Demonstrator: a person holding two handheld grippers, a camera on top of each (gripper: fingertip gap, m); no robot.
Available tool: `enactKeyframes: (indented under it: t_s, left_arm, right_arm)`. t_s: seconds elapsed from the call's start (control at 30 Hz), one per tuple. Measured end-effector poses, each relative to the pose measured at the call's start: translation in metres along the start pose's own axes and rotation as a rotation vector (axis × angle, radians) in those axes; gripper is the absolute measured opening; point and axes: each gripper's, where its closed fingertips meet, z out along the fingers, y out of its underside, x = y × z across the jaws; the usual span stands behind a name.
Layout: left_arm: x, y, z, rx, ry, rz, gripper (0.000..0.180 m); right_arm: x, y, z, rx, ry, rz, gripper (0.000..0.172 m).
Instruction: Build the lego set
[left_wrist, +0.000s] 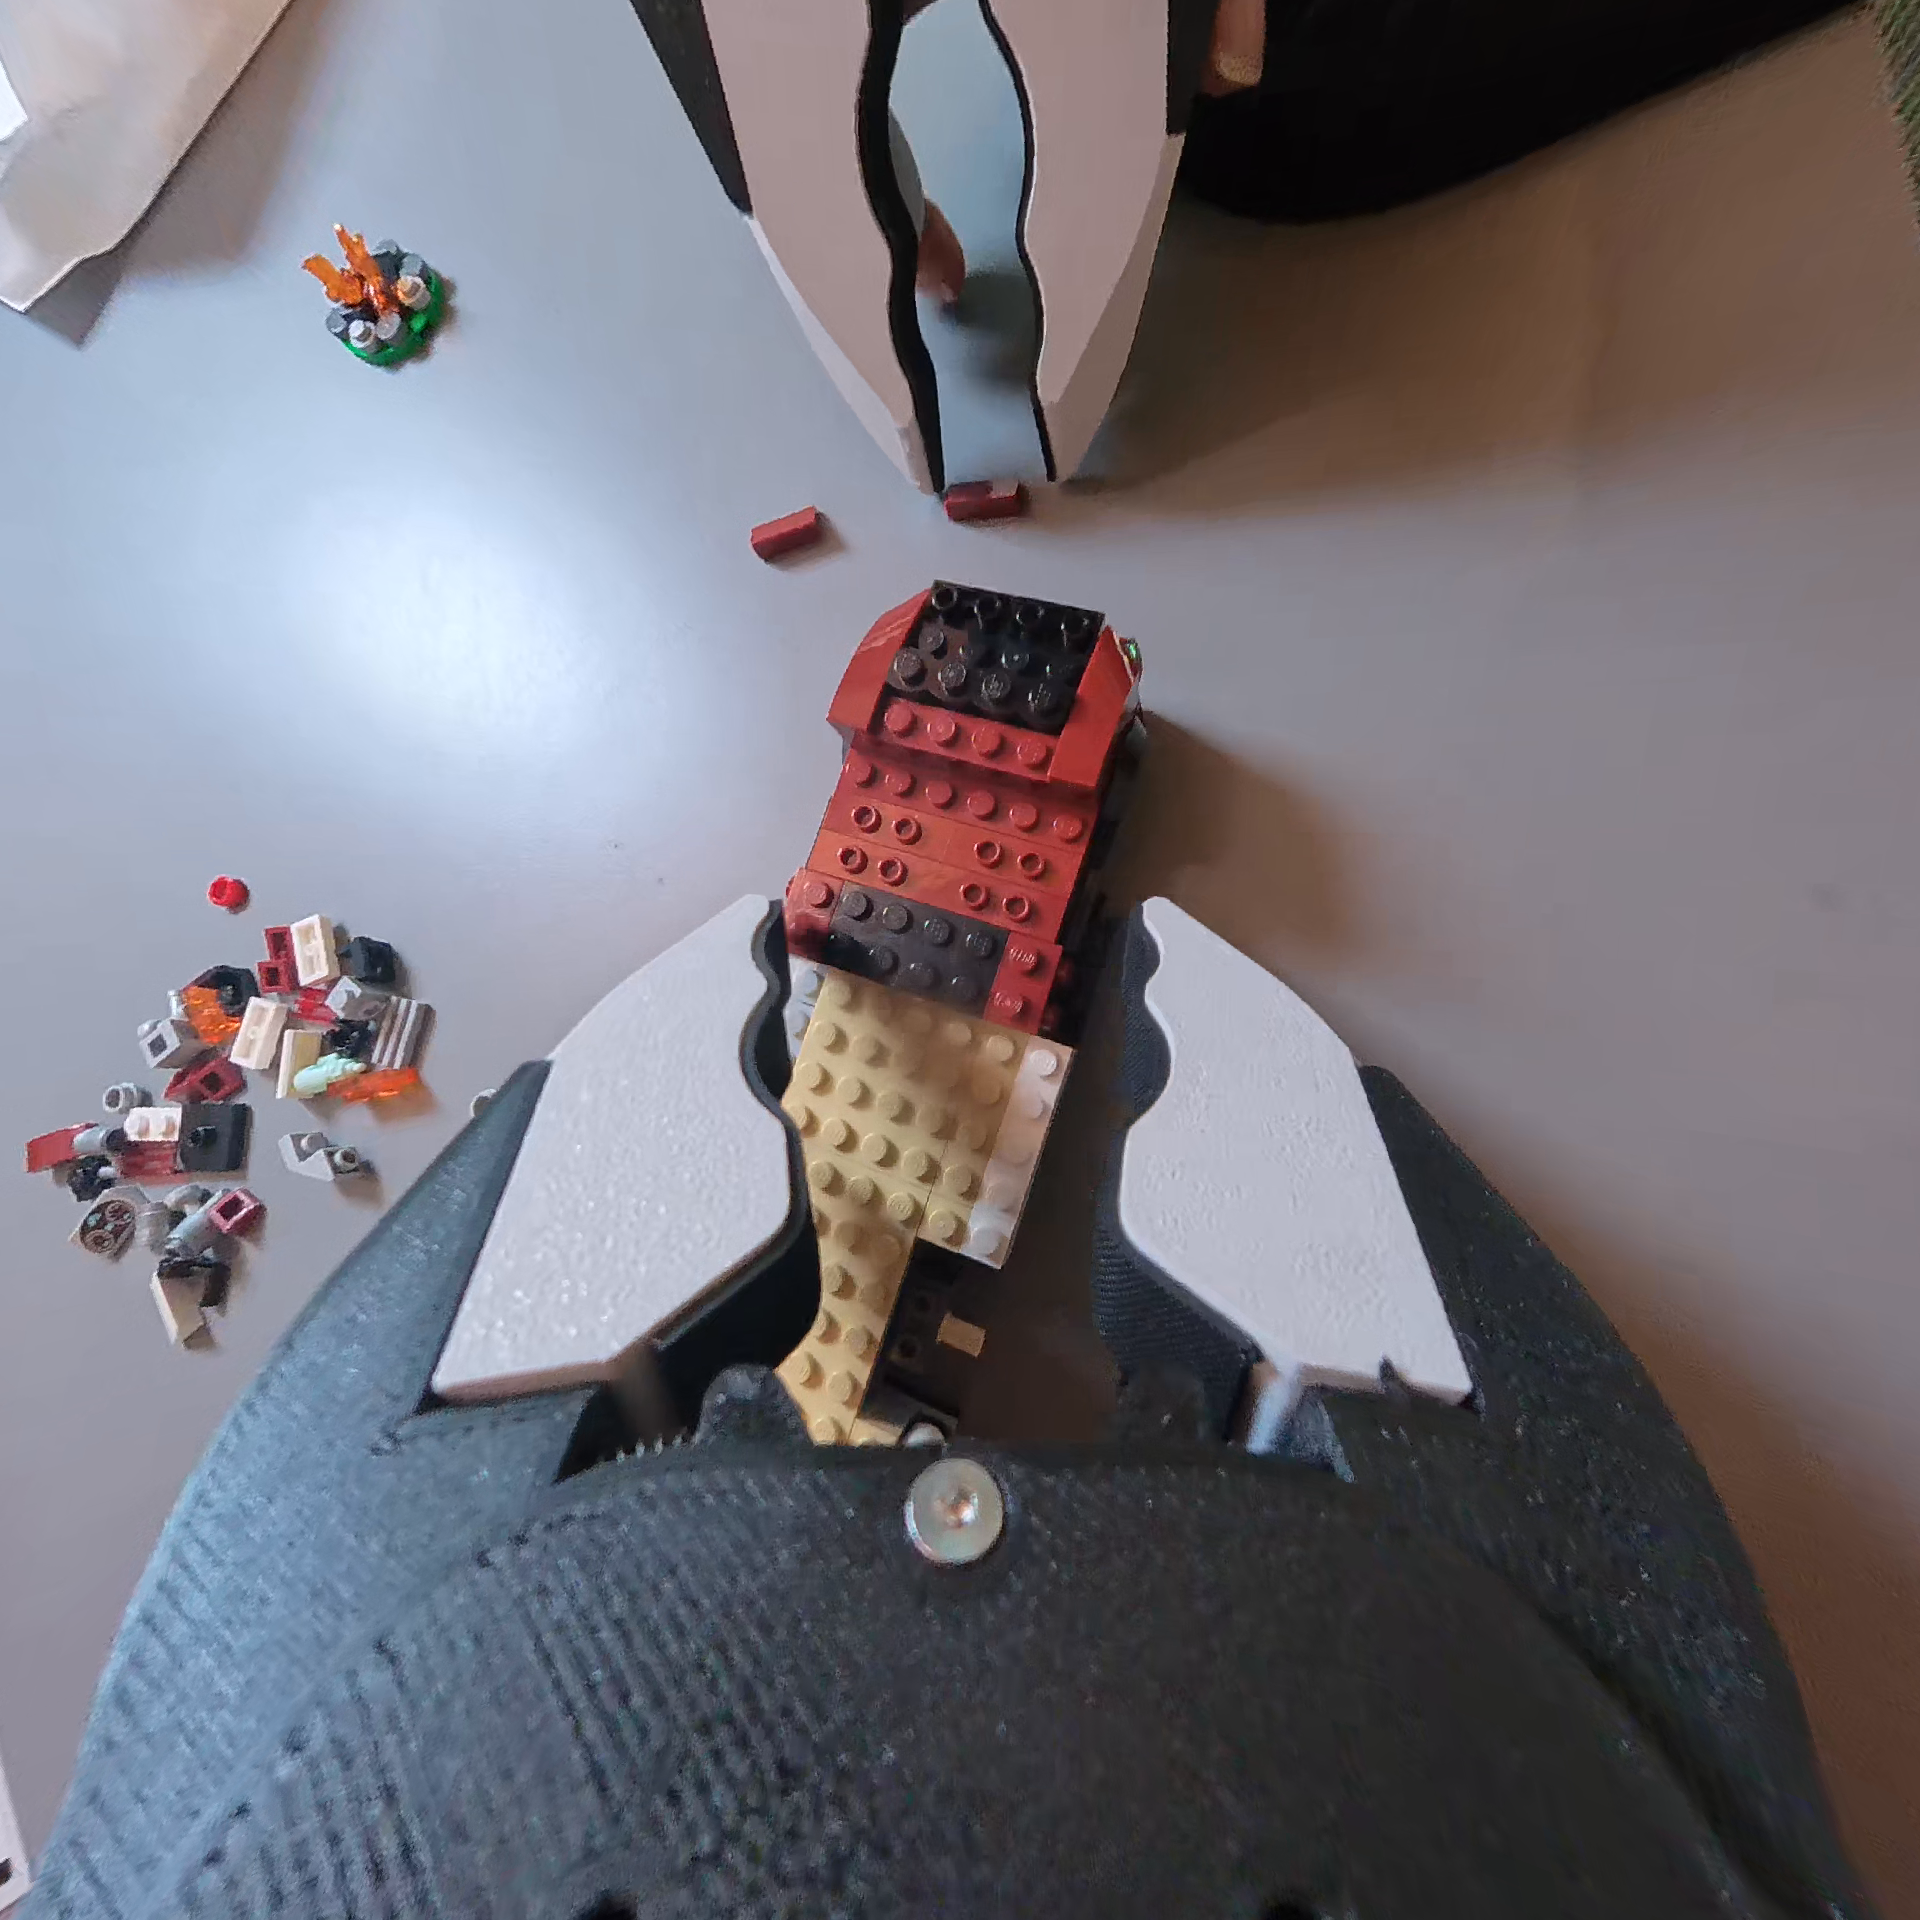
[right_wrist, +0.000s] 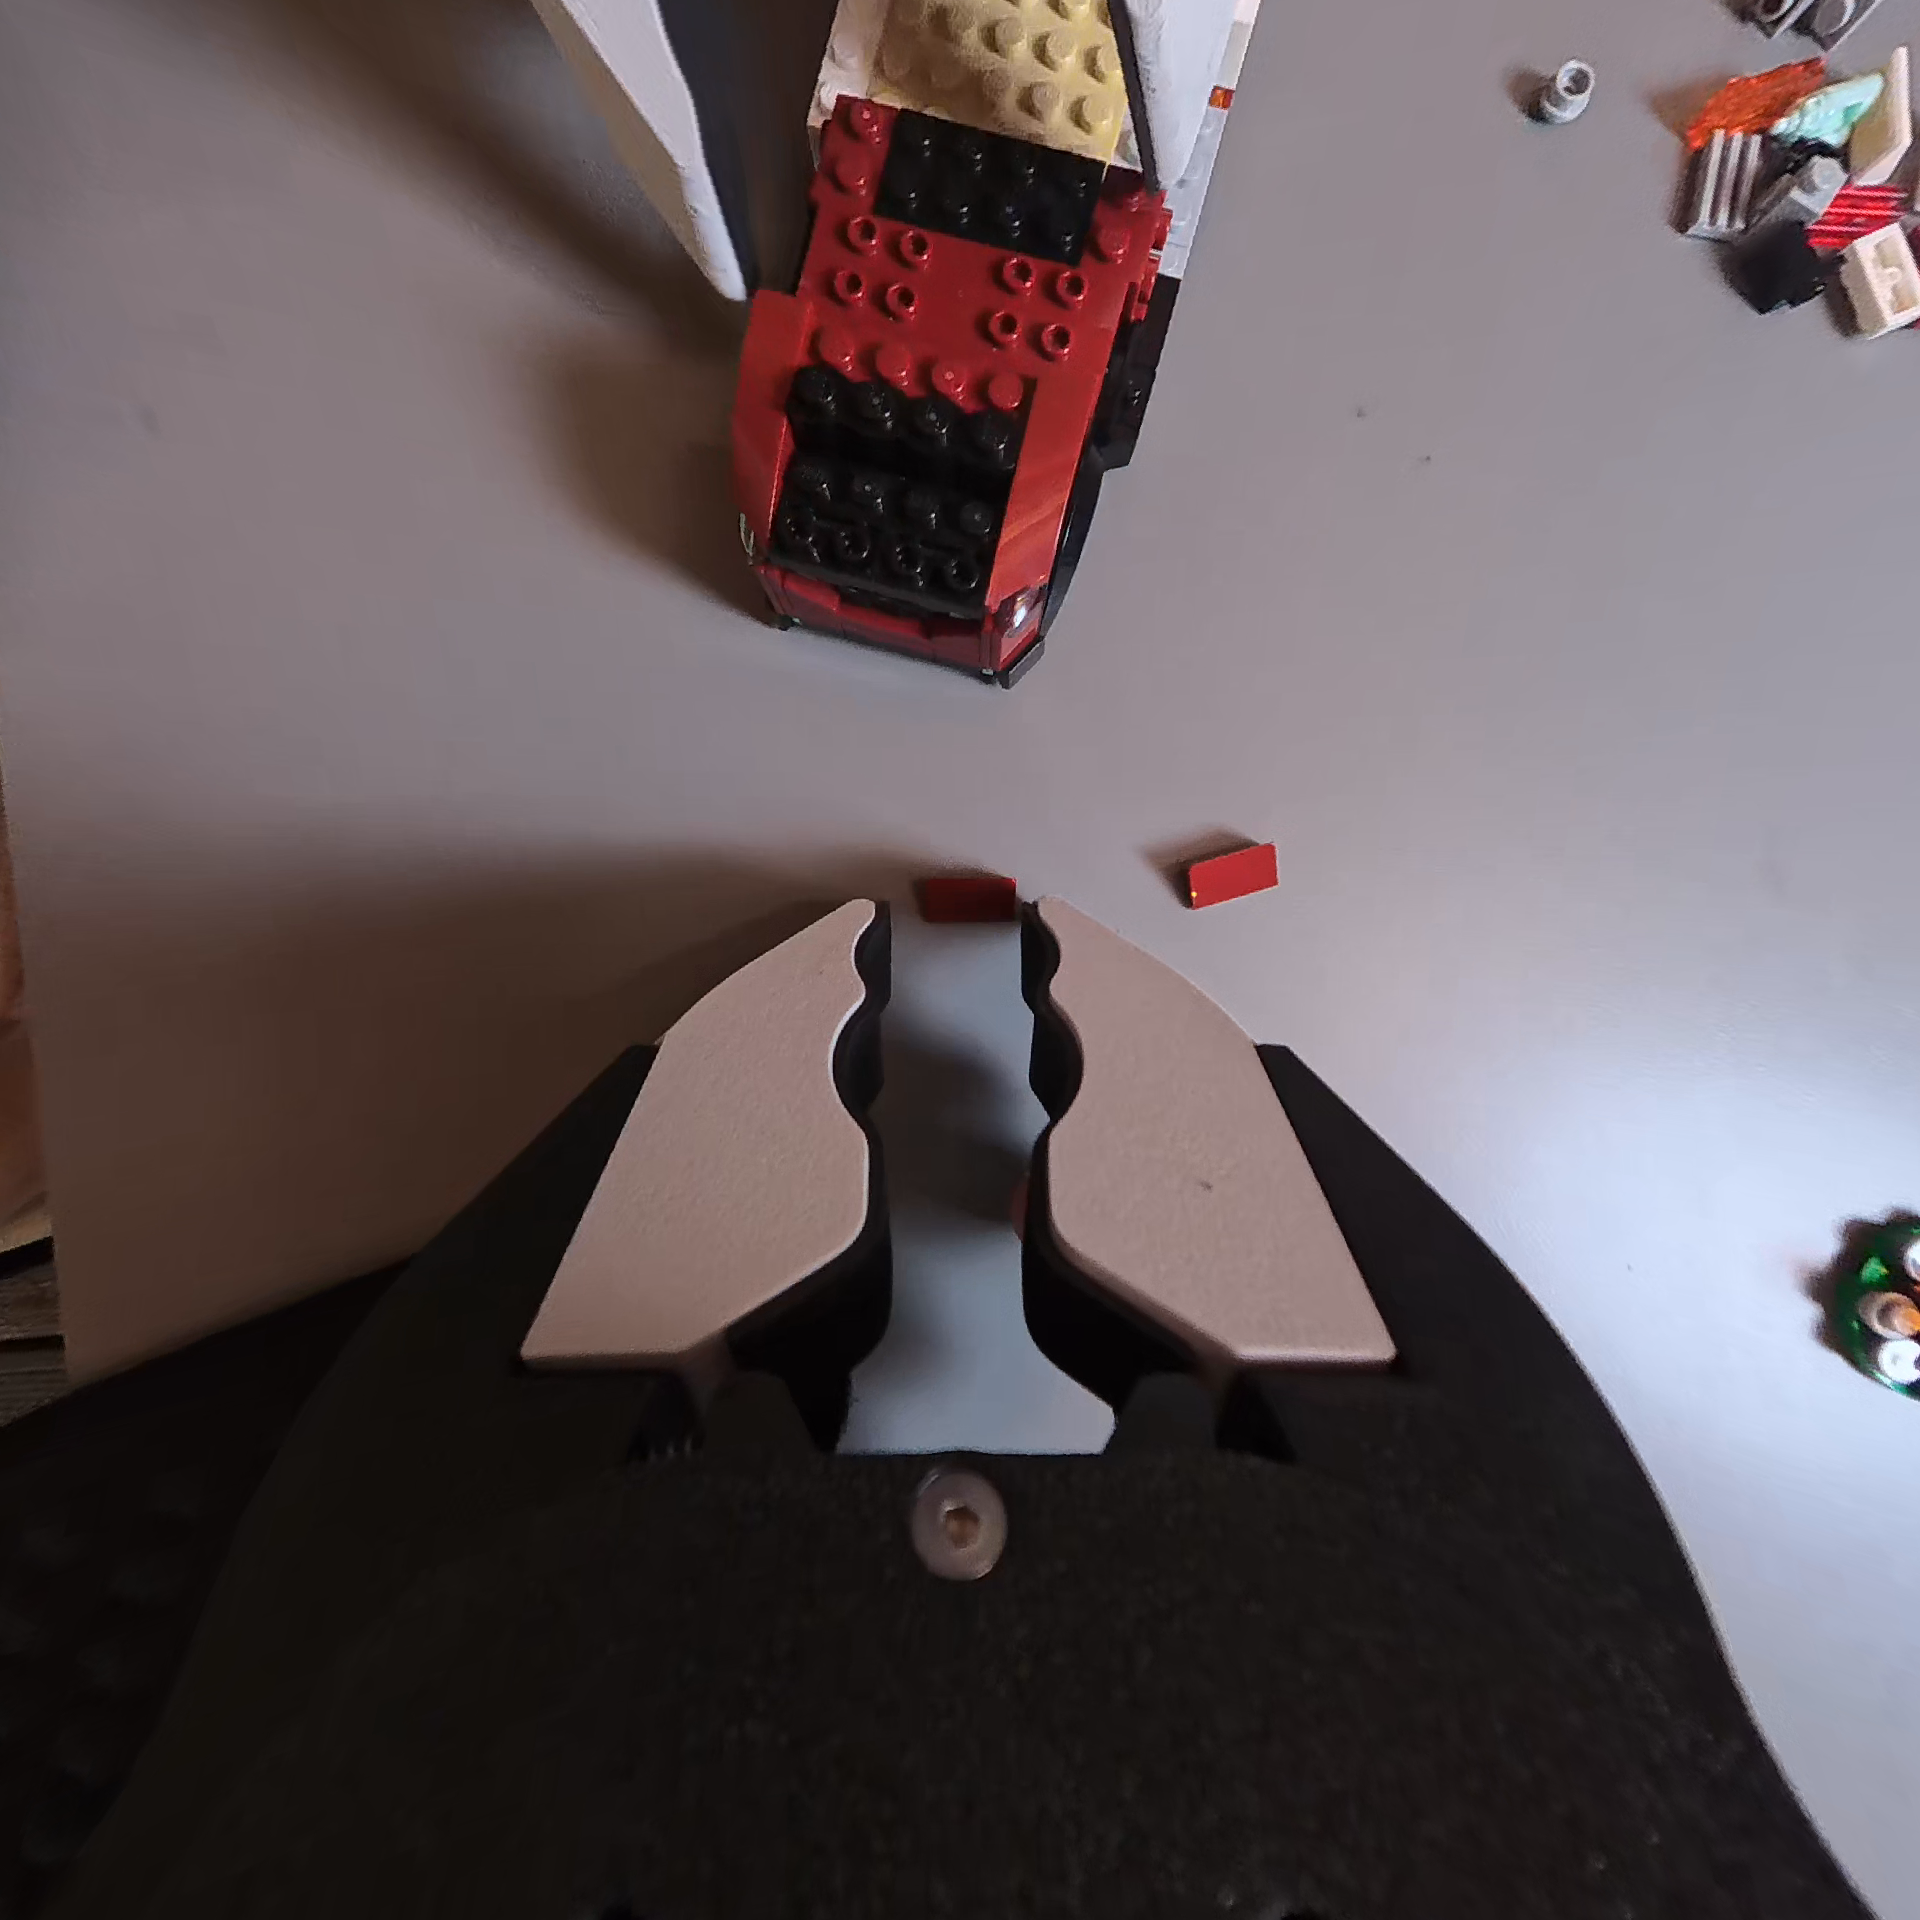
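- Fingers (left_wrist: 665, 1039) of the left gripper (left_wrist: 951, 914) stood wide apart, astride the tan rear end of a brick-built vehicle (left_wrist: 966, 810).
- One pad lay against the vehicle's side, while the other showed a gap beside the white bricks, so the model was straddled and not clamped.
- That vehicle, dark red with black studded plates and a tan deck, sat on the grey table (left_wrist: 416, 675), and its red nose pointed toward the right gripper.
- Fingers (right_wrist: 1143, 1039) of the right gripper (right_wrist: 956, 914) stood narrow, with their tips down near the tabletop.
- A small dark red tile (right_wrist: 966, 898) lay flat on the table right at those tips, close against one and a little clear of the other. It was not pinched.
- A second dark red tile (right_wrist: 1231, 875) lay near the first one, well clear of both grippers.
- A pile of loose small bricks (left_wrist: 229, 1091), in red, white, black, grey and clear orange, lay off to the left gripper's left.
- A little round green build with orange flame pieces (left_wrist: 379, 296) stood farther off on the same side, near a sheet of pale paper (left_wrist: 104, 125) at the table's corner.
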Motion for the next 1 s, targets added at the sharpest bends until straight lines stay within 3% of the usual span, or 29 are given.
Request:
enactKeyframes:
  t_s: [1.0]
  left_arm:
    - [-0.0065,0.0051,0.0032,-0.021,-0.070,-0.034,0.061]
  right_arm:
    - [0.0039,-0.0032,0.0033,-0.012,0.060,0.045,0.016]
